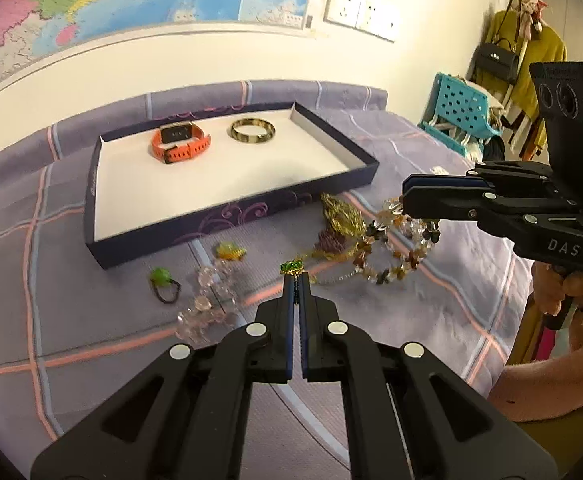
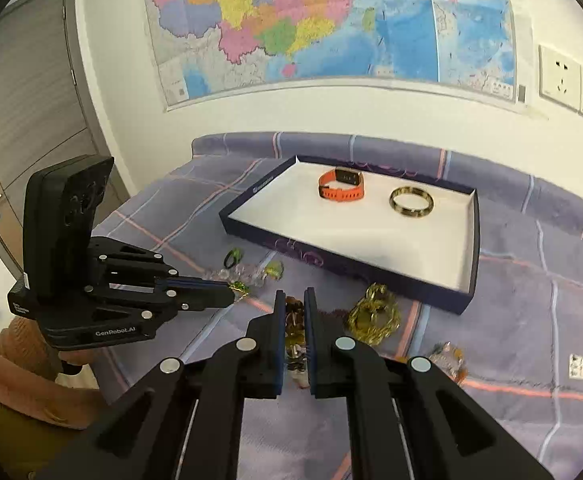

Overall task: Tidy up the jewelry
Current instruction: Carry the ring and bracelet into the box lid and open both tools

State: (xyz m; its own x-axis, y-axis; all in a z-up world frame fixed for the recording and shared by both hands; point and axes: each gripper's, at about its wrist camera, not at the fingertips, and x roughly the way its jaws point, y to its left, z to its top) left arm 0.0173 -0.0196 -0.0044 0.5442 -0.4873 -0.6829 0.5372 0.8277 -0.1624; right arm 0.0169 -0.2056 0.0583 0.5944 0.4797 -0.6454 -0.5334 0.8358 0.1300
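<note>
A dark blue tray (image 1: 227, 216) (image 2: 343, 258) with a white floor lies on the bed. It holds an orange watch (image 1: 179, 142) (image 2: 341, 186) and a gold bangle (image 1: 251, 130) (image 2: 411, 202). My left gripper (image 1: 298, 278) (image 2: 233, 294) is shut on a green-stone piece (image 1: 291, 267) on a thin chain. My right gripper (image 2: 294, 300) (image 1: 405, 198) is shut on a beaded necklace (image 1: 395, 248) (image 2: 295, 332) of clear and amber beads, part lifted off the bed.
Loose on the purple plaid bedsheet (image 1: 431, 312): a green ring (image 1: 162, 280), a yellow-green piece (image 1: 229, 251), clear beads (image 1: 211, 300), a gold chain heap (image 1: 341, 214) (image 2: 373, 314). Wall and map behind; a teal stool (image 1: 457, 114) and hanging clothes stand to the right.
</note>
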